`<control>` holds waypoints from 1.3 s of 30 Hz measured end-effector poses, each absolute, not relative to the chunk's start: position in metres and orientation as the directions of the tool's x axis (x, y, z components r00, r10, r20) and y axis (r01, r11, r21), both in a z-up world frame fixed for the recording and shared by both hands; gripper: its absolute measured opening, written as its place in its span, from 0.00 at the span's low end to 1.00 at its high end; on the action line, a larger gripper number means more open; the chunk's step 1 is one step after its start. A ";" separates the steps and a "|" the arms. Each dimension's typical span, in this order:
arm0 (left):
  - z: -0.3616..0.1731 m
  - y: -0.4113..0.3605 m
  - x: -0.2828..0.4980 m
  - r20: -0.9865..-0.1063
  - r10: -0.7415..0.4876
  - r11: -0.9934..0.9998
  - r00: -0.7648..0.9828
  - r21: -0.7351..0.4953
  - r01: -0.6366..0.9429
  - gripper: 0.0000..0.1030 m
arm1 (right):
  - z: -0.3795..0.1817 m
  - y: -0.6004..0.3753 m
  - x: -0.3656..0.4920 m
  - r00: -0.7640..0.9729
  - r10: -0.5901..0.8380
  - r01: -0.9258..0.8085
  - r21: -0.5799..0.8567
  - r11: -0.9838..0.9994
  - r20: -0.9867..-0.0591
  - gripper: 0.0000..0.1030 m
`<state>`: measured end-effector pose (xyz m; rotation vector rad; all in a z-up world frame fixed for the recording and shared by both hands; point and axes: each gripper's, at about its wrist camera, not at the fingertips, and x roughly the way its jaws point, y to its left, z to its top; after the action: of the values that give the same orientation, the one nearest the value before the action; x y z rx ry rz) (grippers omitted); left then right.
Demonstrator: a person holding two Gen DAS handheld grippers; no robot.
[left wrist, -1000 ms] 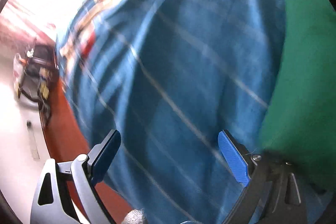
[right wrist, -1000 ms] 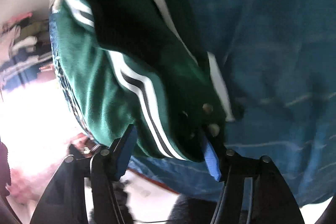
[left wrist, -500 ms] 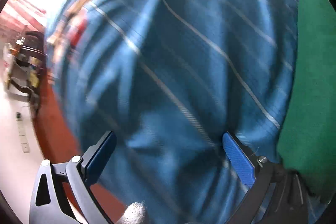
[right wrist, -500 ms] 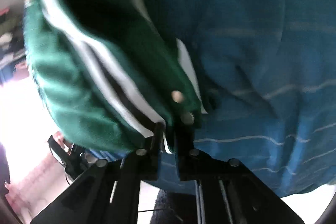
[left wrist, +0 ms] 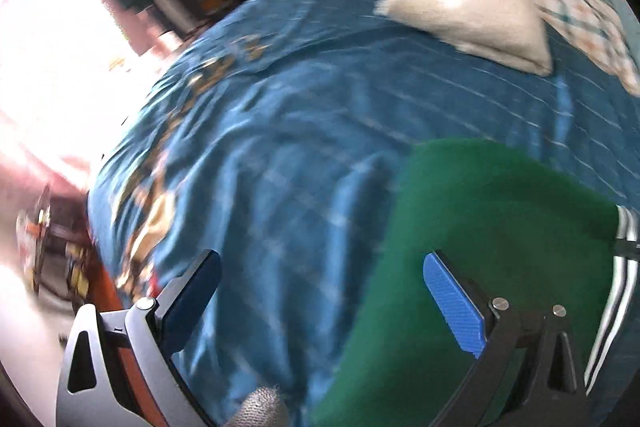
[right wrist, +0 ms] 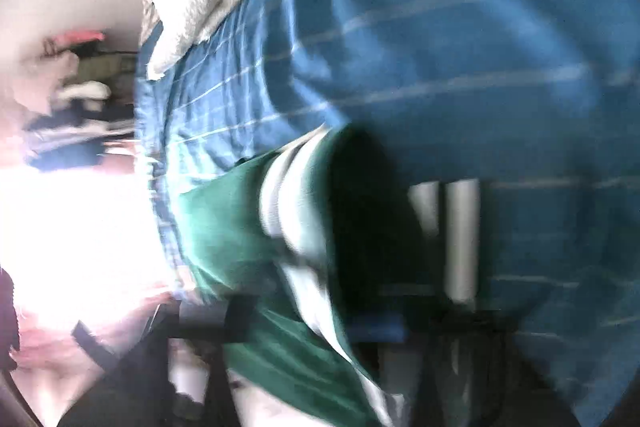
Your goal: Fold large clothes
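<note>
Lying on one blue bedspread (left wrist: pixel 304 163): one green garment (left wrist: pixel 472 227), one white pillow (left wrist: pixel 472 15); left gripper (left wrist: pixel 320 291) spread, right gripper's (right wrist: pixel 316 327) state blurred, unclear.

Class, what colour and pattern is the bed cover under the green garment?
Blue with thin pale stripes; the bed cover shows best in the left wrist view.

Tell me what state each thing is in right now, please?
Left hand-held gripper: open, holding nothing.
Right hand-held gripper: too blurred to tell.
Green jacket: partly on the bed, its striped end raised.
Blue bedspread: spread out, wrinkled.
White pillow: lying on the bedspread.
</note>
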<state>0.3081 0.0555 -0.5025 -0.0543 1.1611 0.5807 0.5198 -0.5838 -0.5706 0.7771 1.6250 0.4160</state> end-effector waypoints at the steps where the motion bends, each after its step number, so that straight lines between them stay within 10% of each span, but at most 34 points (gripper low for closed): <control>1: -0.501 0.053 0.317 -0.876 0.397 0.863 0.275 0.254 -0.436 1.00 | -0.569 -0.580 0.522 -0.039 0.677 0.244 0.650 0.720 -0.735 0.03; 11: -0.534 0.044 0.363 -0.914 0.334 0.912 0.231 0.251 -0.326 1.00 | -0.587 -0.607 0.531 -0.070 0.516 0.354 0.462 0.813 -0.854 0.07; 18: -0.560 0.046 0.366 -0.943 0.256 0.947 0.214 0.200 -0.253 1.00 | -0.530 -0.635 0.484 0.000 0.566 0.389 0.522 0.759 -0.824 0.64; 22: -0.560 0.046 0.367 -0.947 0.221 0.968 0.235 0.184 -0.168 1.00 | -0.541 -0.627 0.446 -0.038 0.605 0.431 0.533 0.728 -0.795 0.64; 23: -0.560 0.046 0.367 -0.948 0.212 0.973 0.237 0.181 -0.145 1.00 | -0.548 -0.622 0.435 -0.034 0.613 0.445 0.538 0.716 -0.789 0.51; 24: -0.559 0.045 0.367 -0.949 0.204 0.976 0.240 0.180 -0.118 1.00 | -0.557 -0.613 0.433 -0.027 0.601 0.447 0.528 0.722 -0.799 0.05; 35: -0.572 0.044 0.361 -0.971 0.096 0.995 0.218 0.095 -0.016 1.00 | -0.558 -0.590 0.417 -0.066 0.298 0.449 0.238 0.861 -0.952 0.02; 39: -0.573 0.046 0.363 -0.975 0.095 0.995 0.202 0.088 -0.042 1.00 | -0.554 -0.577 0.431 -0.102 0.263 0.404 0.202 0.892 -0.959 0.18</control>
<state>0.3630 0.0456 -0.5732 0.0453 1.3641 0.0956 0.4305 -0.5772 -0.5538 0.5156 1.6944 -0.1279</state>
